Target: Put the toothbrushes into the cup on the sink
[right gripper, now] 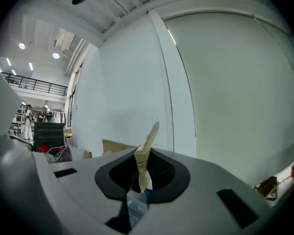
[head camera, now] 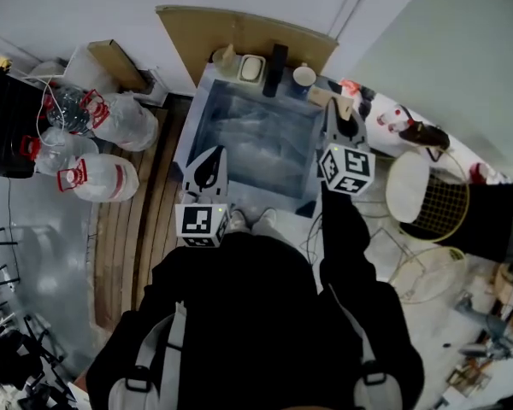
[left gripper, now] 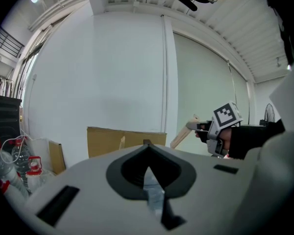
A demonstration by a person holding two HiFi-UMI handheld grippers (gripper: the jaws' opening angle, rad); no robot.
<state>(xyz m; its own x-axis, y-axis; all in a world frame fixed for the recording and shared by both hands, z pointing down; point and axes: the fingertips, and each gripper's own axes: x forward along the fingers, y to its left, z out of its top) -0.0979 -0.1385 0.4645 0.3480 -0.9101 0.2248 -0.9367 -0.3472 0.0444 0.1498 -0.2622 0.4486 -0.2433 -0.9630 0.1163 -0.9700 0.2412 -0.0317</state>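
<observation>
In the head view, the left gripper [head camera: 214,156] and right gripper [head camera: 340,109] hang over the near side of the rectangular steel sink [head camera: 256,143]. The small white cup [head camera: 304,76] stands on the sink's back rim, near the right gripper, with a dark bottle [head camera: 276,67] crowding its left. The left gripper view shows its jaws pressed together on nothing, probably kept clear. The right gripper view shows its jaws clamped low on a pale wooden toothbrush [right gripper: 146,155], leaving the long end free to go into the cup, with open air ahead.
</observation>
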